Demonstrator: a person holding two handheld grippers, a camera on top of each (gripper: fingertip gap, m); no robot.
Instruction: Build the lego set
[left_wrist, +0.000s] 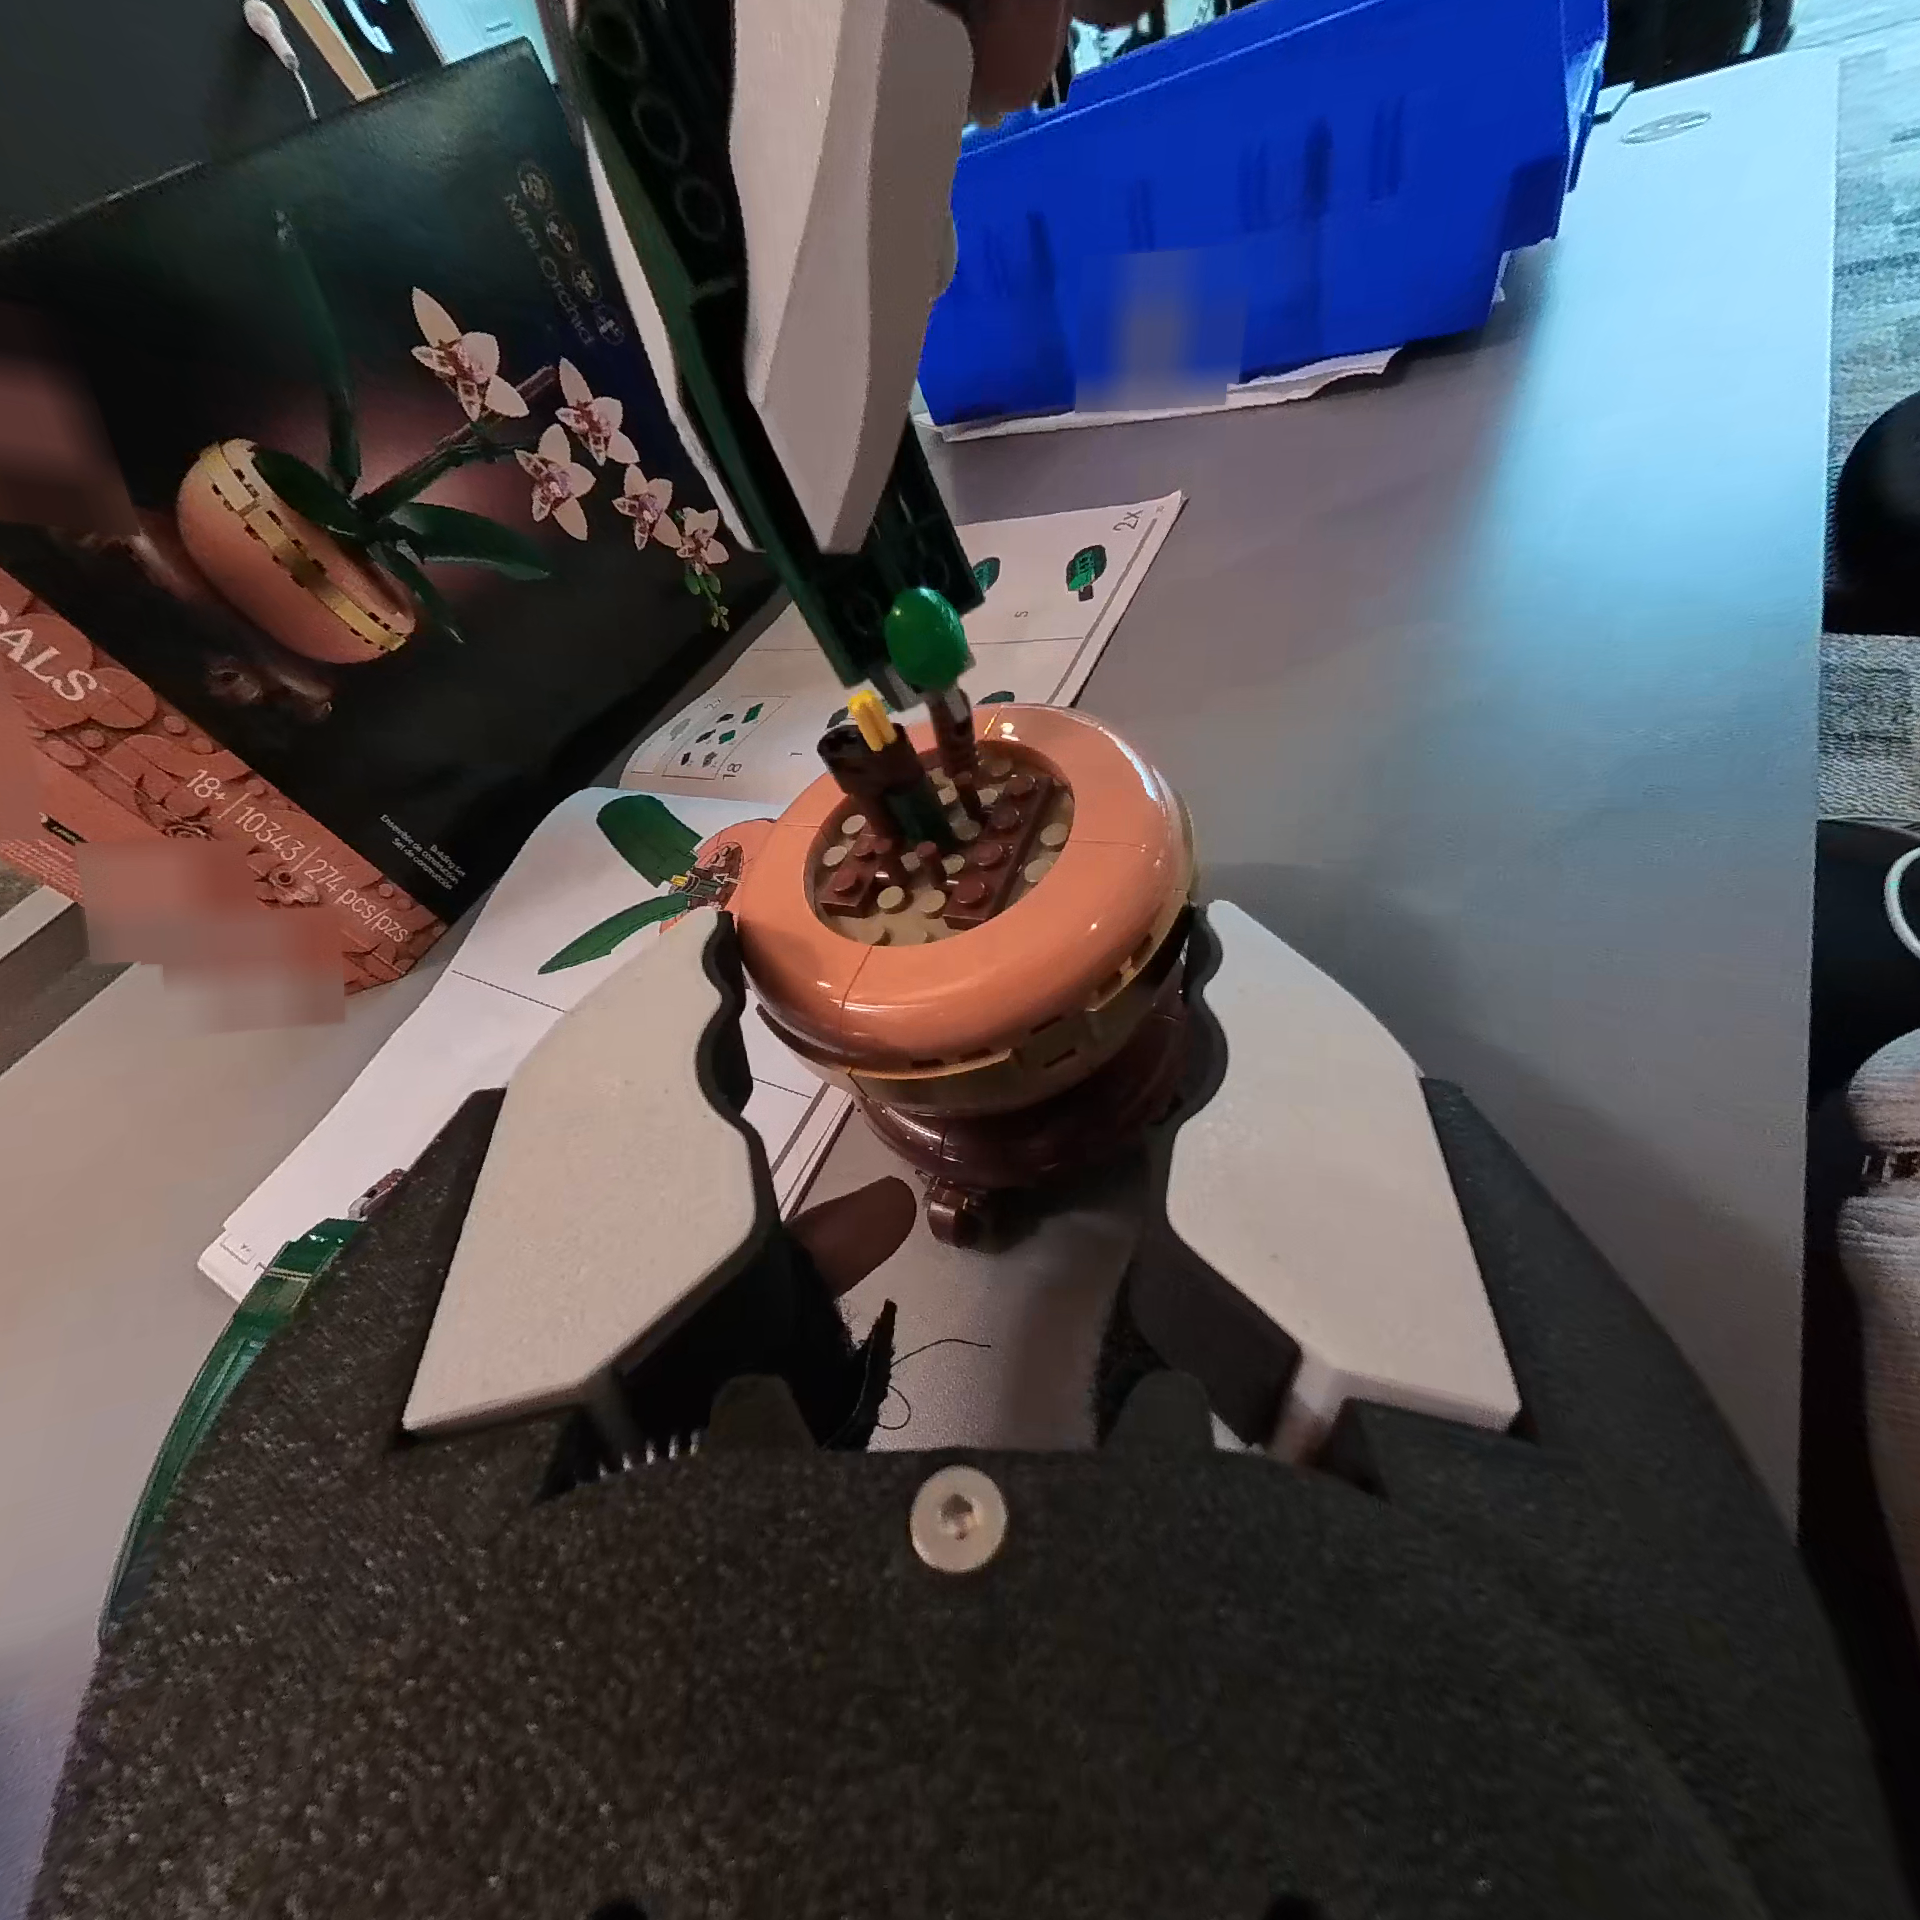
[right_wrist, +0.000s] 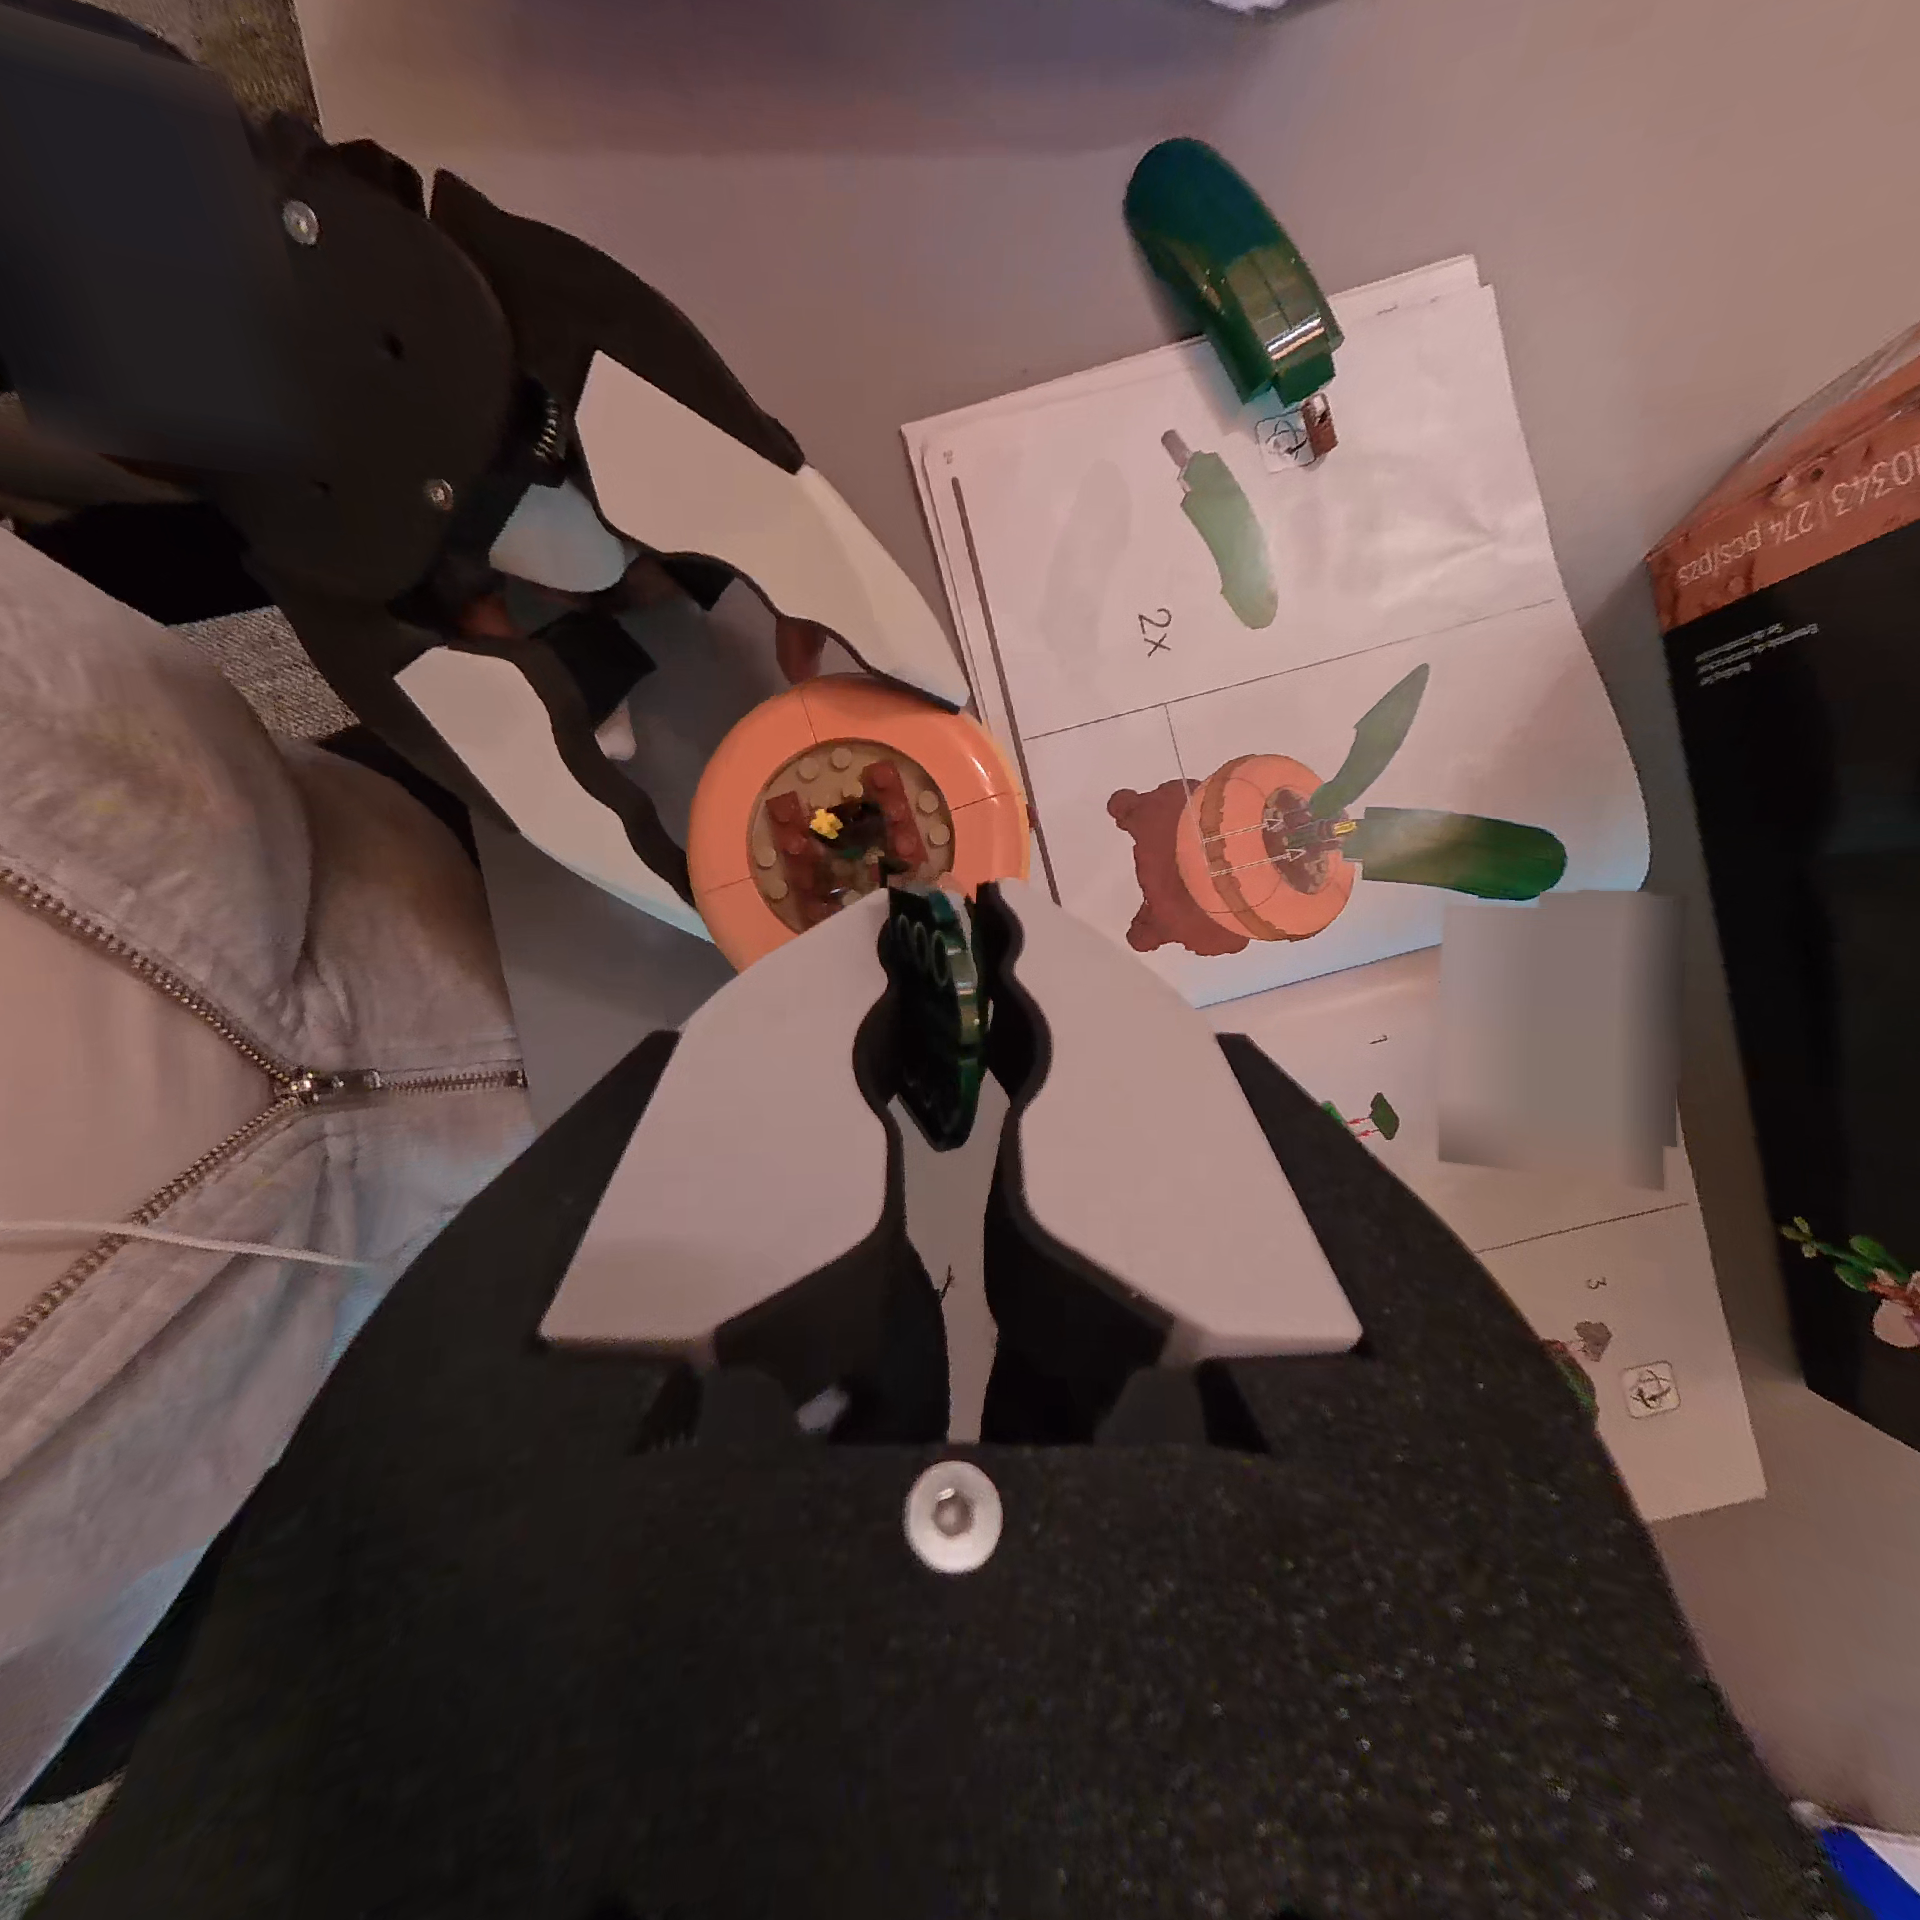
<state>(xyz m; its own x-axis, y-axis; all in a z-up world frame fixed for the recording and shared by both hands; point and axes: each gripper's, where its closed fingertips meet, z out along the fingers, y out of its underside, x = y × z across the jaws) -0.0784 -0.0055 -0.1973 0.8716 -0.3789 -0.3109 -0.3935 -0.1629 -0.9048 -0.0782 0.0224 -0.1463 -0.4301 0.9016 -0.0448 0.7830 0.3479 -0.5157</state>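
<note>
Two grippers, both mine, both loaded. Right gripper (right_wrist: 930, 935) pinches green leaf (right_wrist: 935, 1029), tip just above stems in pot. Left gripper (left_wrist: 966, 997) clamps pot (left_wrist: 966, 935) around its sides, steady over table (left_wrist: 1455, 727). Pot and base built; I judge leaves, flowers left. Count: one spare leaf (right_wrist: 1231, 275) on booklet (right_wrist: 1299, 582), one box (left_wrist: 312, 520), one blue bin (left_wrist: 1247, 208).
</note>
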